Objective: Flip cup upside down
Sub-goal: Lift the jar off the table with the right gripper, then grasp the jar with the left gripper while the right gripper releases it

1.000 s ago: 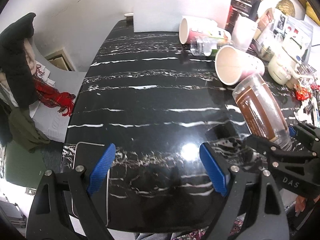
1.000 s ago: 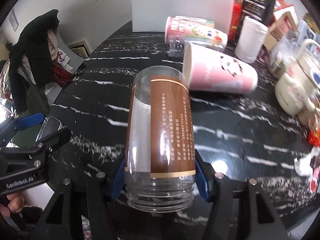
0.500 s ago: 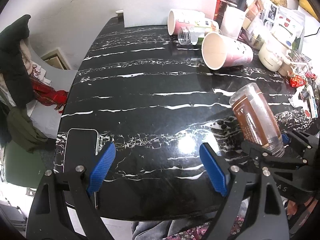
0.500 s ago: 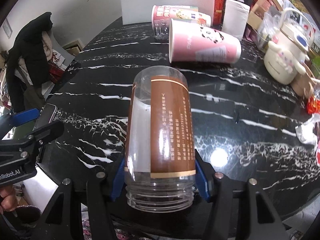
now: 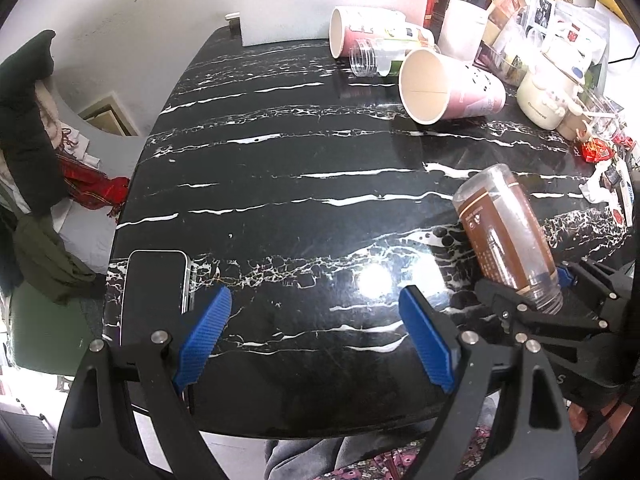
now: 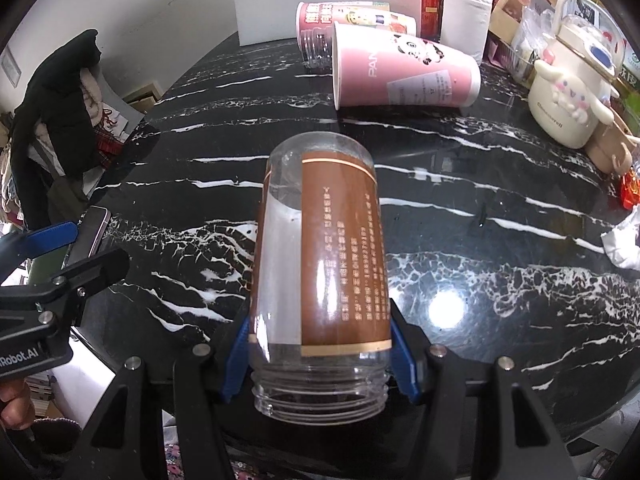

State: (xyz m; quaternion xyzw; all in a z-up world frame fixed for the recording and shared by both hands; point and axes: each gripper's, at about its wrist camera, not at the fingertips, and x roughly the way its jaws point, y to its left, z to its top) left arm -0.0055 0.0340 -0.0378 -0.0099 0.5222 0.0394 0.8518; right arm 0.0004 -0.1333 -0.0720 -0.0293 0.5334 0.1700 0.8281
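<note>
A clear plastic cup with a brown label (image 6: 320,276) is held in my right gripper (image 6: 320,356), which is shut on it near its threaded open end. The cup is tilted, base pointing away over the black marble table (image 6: 500,240). It also shows in the left wrist view (image 5: 506,236), with my right gripper (image 5: 532,292) low on the right. My left gripper (image 5: 316,336) is open and empty above the table's front edge, to the left of the cup.
A phone (image 5: 154,292) lies at the front left corner. Two pink paper cups (image 5: 448,88) (image 5: 372,30) and a clear jar (image 5: 372,58) lie on their sides at the back. A cream kettle (image 6: 568,92), boxes and wrappers crowd the right.
Both grippers have pulled back toward the table's front edge. The held cup came with the right gripper and the lying cups now look farther away.
</note>
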